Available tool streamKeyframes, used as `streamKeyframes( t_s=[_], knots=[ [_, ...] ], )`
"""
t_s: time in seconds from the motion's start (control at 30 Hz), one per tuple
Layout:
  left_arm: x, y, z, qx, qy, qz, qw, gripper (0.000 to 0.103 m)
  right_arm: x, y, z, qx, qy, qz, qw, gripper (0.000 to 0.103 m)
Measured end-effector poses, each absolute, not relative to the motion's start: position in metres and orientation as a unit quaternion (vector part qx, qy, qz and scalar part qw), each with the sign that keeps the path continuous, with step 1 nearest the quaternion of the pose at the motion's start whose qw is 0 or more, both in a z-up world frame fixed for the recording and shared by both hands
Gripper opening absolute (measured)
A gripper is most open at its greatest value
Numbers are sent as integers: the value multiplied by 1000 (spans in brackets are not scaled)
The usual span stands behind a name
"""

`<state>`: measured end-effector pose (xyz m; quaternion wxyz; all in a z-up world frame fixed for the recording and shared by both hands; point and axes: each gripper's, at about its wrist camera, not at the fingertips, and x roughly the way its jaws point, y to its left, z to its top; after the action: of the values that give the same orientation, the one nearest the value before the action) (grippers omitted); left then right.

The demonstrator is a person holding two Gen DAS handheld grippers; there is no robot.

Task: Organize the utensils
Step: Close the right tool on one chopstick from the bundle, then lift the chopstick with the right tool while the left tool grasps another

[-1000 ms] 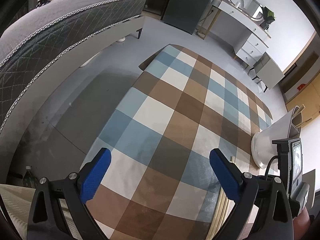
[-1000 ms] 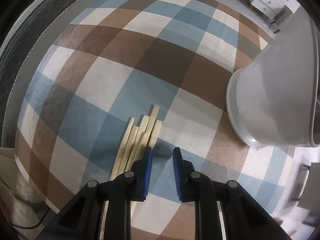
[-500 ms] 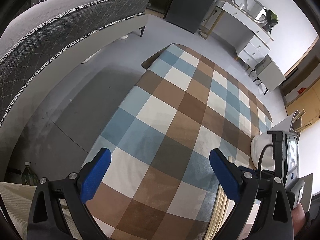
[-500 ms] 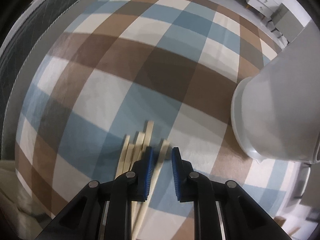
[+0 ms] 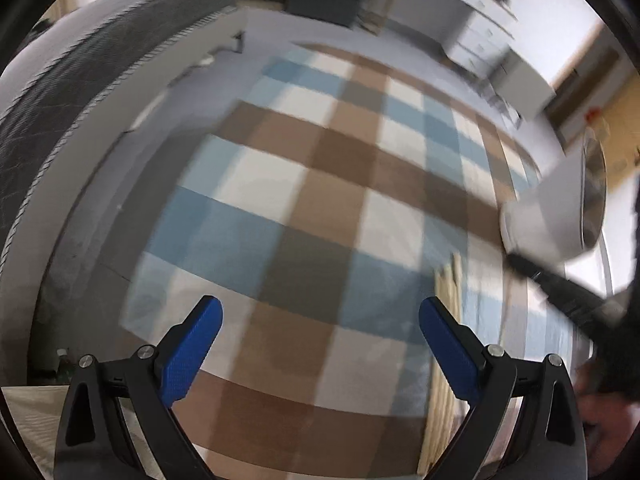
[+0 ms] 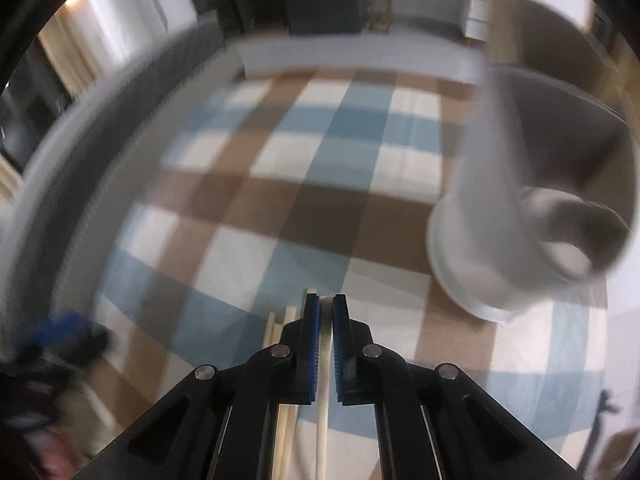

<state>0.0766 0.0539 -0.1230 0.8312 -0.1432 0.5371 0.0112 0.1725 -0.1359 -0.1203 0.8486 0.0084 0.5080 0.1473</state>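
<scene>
Your right gripper (image 6: 327,312) is clamped on one chopstick (image 6: 323,420), lifted clear of the remaining chopsticks (image 6: 280,328) so it can go alone into the white holder (image 6: 480,248) nearby; your left gripper (image 5: 320,344) hangs spread wide, empty.

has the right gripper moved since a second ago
Yes. The right gripper has closed on one chopstick and tipped up from the tablecloth: the white holder sits lower in its view, and the room beyond now shows.
</scene>
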Motion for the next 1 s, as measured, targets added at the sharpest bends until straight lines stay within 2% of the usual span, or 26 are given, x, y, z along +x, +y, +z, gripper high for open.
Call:
streamKeyframes(
  t_s=[0.17,0.4,0.6,1.0],
  knots=[
    [80,23,-145,-119,576,-22,808,96,149,-194,-98,138,449,155,869,5],
    [76,-7,-158,-67,592,-18,803,96,136,-248,-102,246,422,147,860,5],
    [73,-26,-168,-14,603,-2,797,96,117,-272,-91,263,393,155,867,5],
    [65,-12,-171,-37,607,33,793,93,117,-281,-83,253,369,170,878,5]
  ],
)
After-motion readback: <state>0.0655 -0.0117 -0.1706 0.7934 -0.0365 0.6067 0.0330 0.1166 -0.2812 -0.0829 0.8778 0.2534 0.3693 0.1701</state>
